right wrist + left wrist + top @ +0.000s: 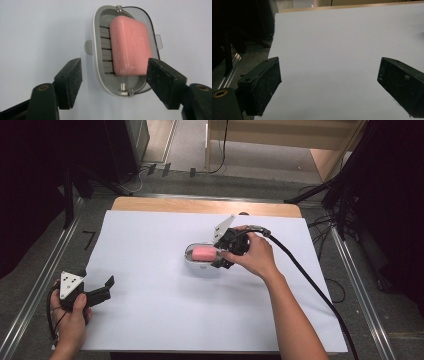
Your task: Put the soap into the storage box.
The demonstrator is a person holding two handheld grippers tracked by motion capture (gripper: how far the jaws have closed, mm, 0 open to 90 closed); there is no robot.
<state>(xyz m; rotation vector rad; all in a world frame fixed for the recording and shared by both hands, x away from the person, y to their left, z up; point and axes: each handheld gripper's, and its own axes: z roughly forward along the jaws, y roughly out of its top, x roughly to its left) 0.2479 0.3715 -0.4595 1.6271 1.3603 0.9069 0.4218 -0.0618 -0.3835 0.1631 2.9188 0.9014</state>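
Right gripper view: right tool [113, 80] parted, apparently clear of pink soap [130, 46]; left tool [329, 85] wide

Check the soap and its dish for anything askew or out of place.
The pink soap bar lies off-centre in the grey soap dish, pushed to one side and tilted, so the slatted drain rack is bare beside it. The right gripper has its fingers apart, not pressing the soap. Nothing looks spilled or damaged.

A pink soap bar [130, 46] lies in a grey soap dish [100, 75] — apparently untouched — between the right gripper [113, 82]'s parted jaws.
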